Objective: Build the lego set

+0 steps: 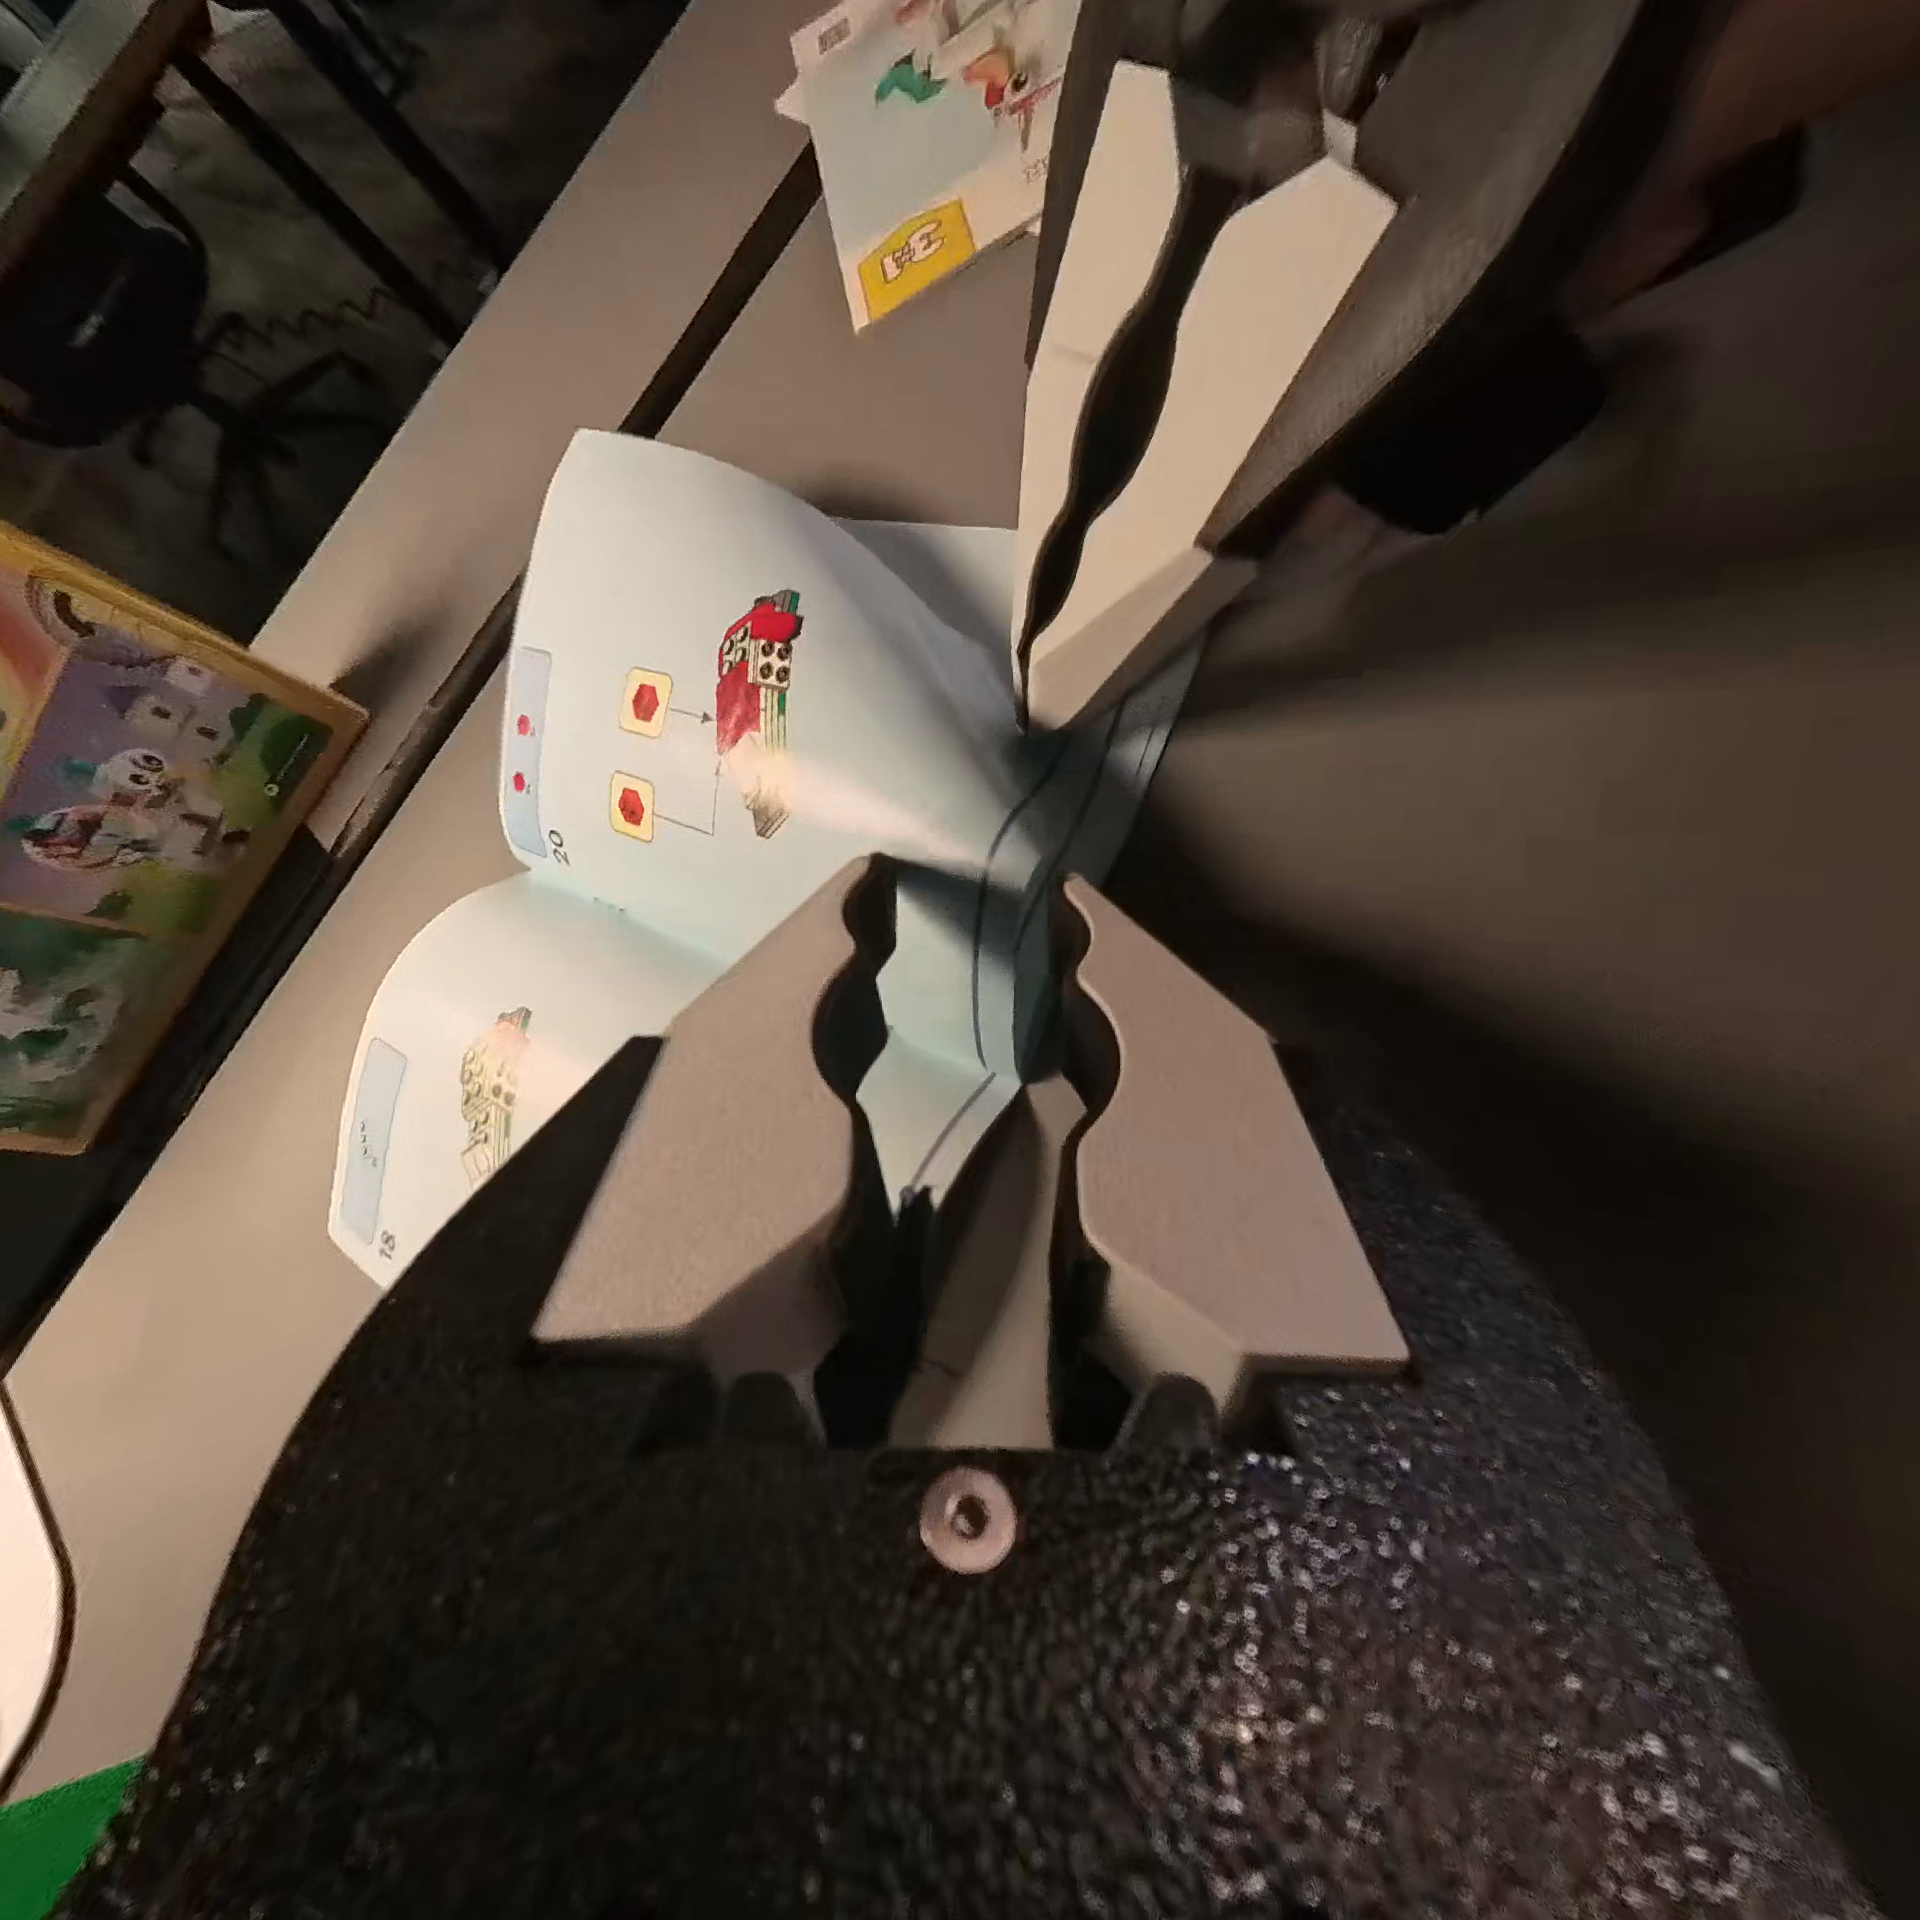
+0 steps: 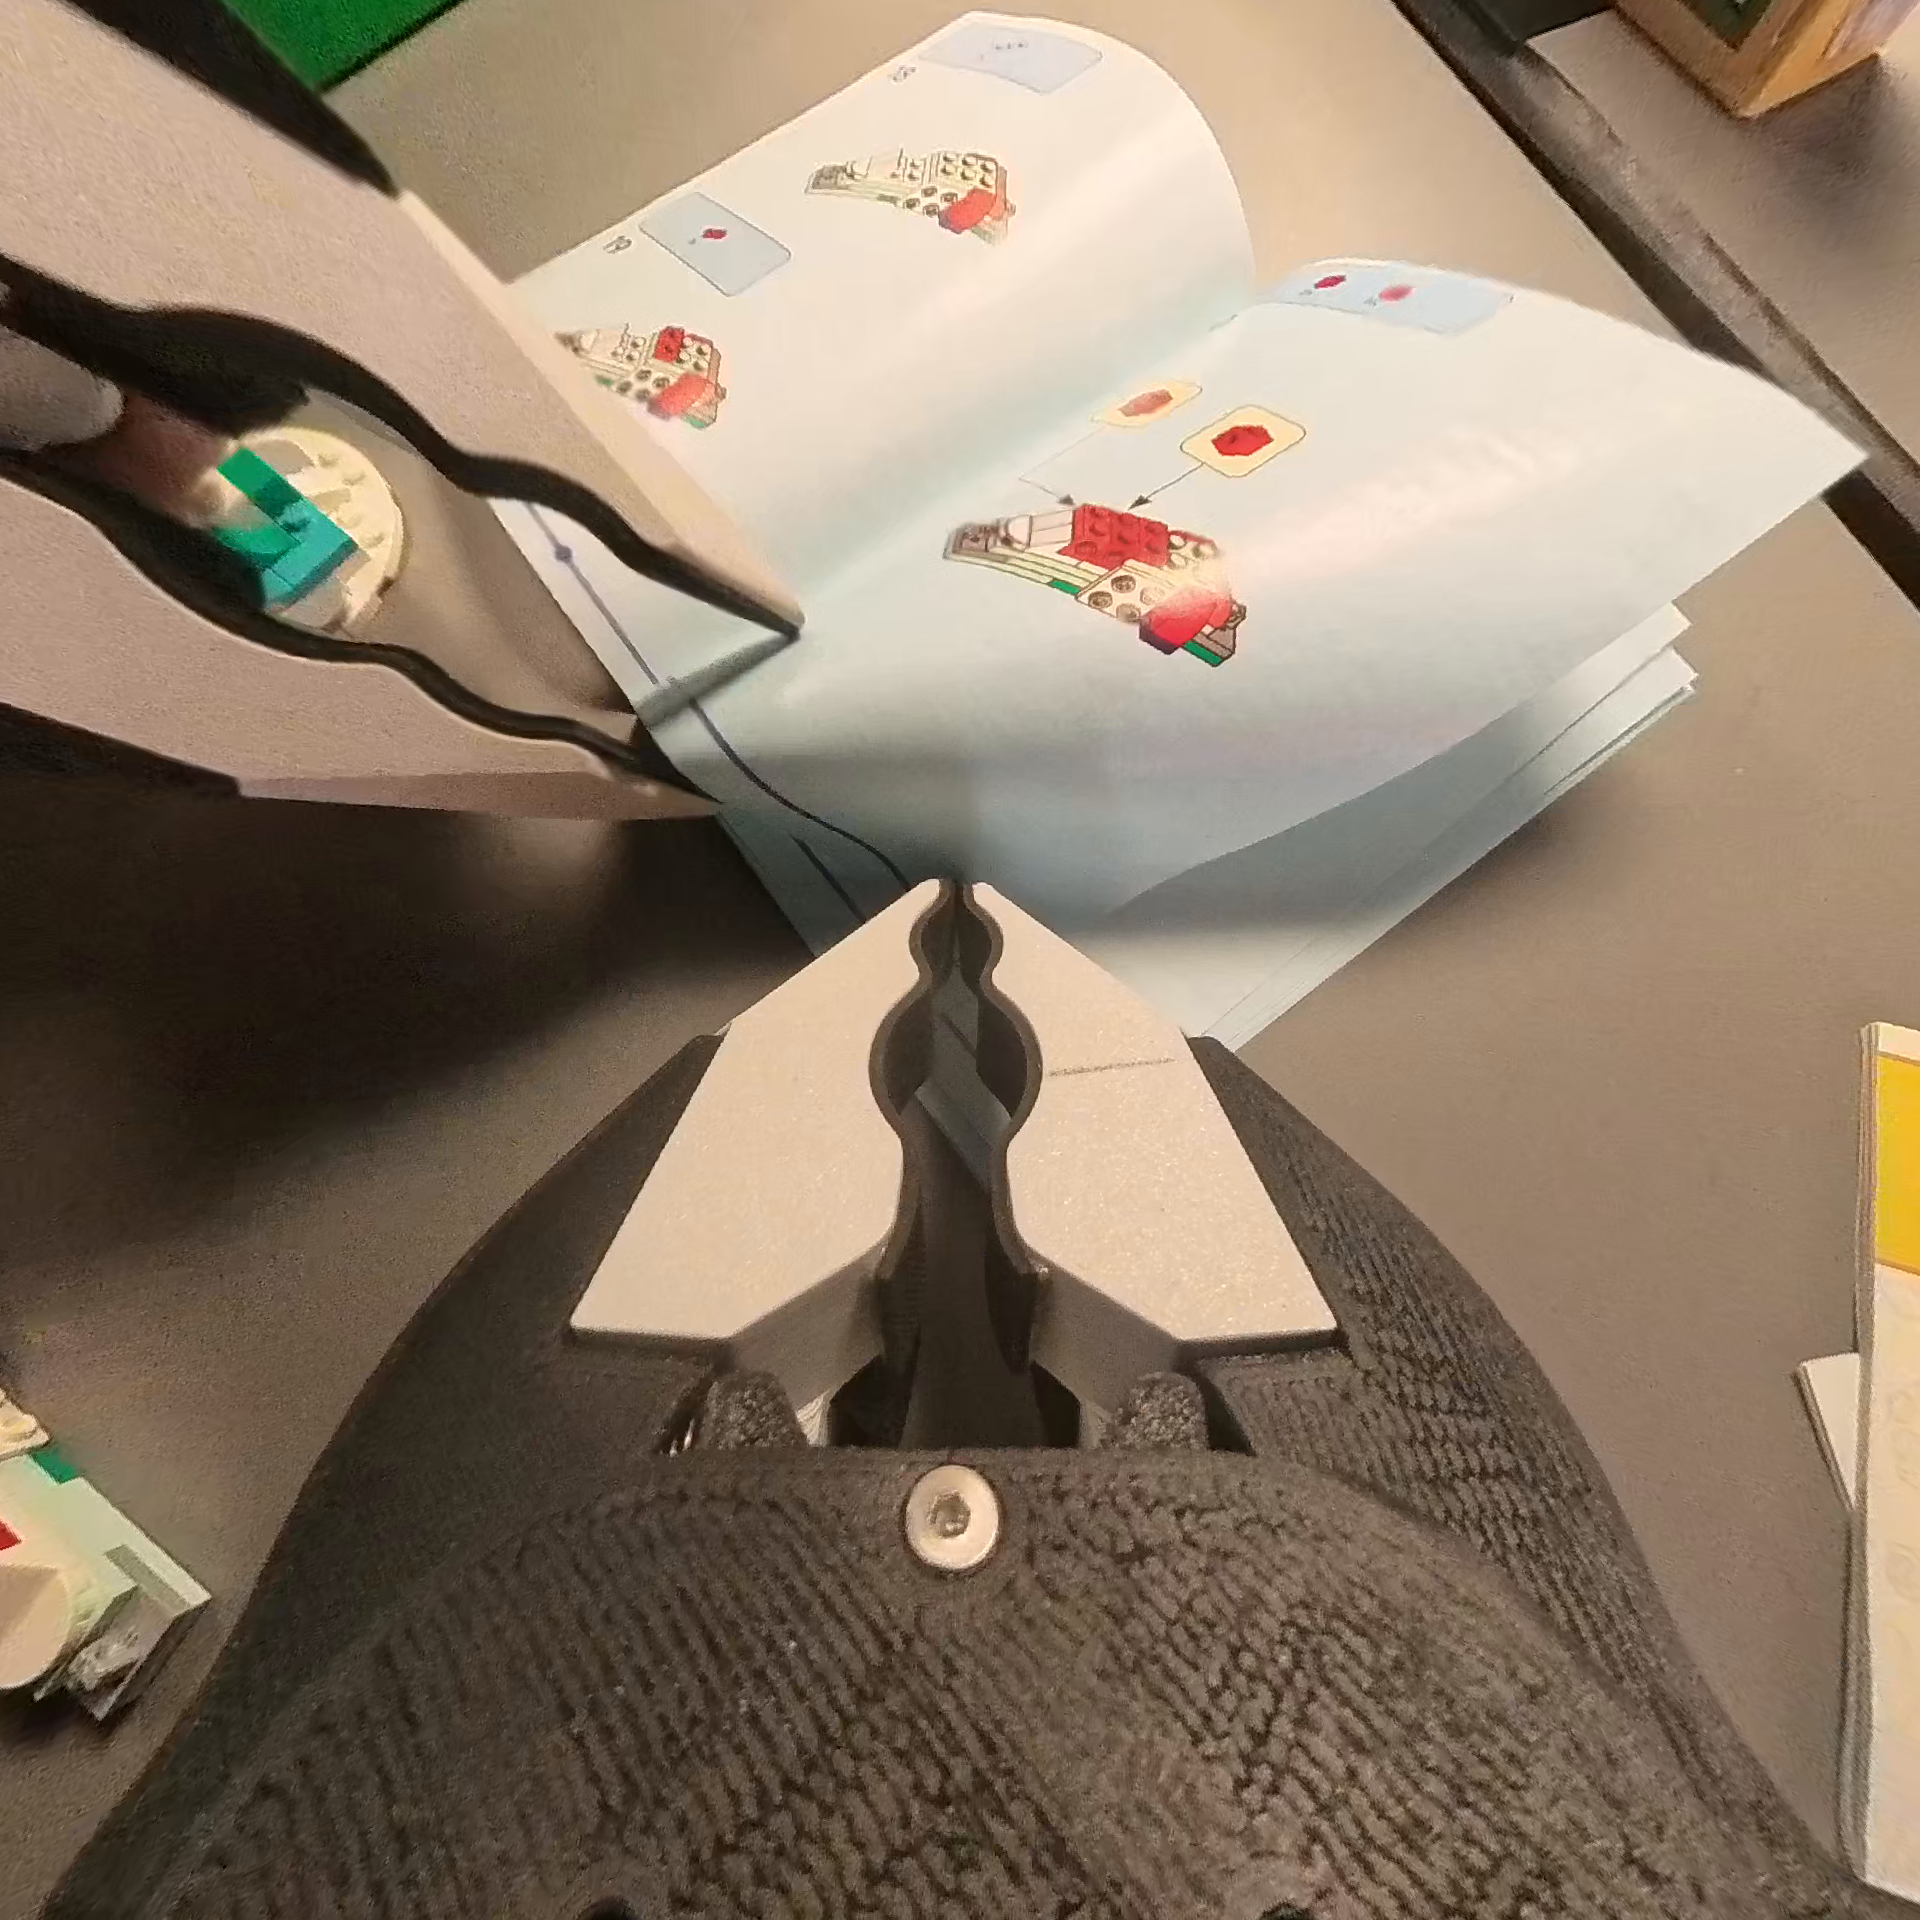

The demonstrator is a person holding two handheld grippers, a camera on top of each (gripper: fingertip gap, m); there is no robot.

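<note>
An open light-blue instruction booklet [image 1: 665, 582] lies on the grey table and also shows in the right wrist view [image 2: 1039, 727]. My right gripper [image 2: 956, 888] is shut on the near edge of one page, which curls up off the booklet. It reaches in from the top of the left wrist view [image 1: 1023, 712]. My left gripper [image 1: 971, 873] is partly open, with the booklet's edge between its fingers. It enters from the left in the right wrist view [image 2: 753, 717]. A small green, teal and white Lego piece [image 2: 301, 530] shows through its finger gap.
A partly built white Lego model [image 2: 62, 1590] lies at the near left. The set's box [image 1: 135, 831] stands beside the table edge. More booklets lie at the far end [image 1: 935, 187] and on the right [image 2: 1891, 1455]. A green plate [image 1: 62, 1829] sits at a corner. One gripper's finger ends stand about 5 centimeters off the other's. From either gripper's tips it is about 15 centimeters to the partly built white Lego model [image 2: 62, 1590].
</note>
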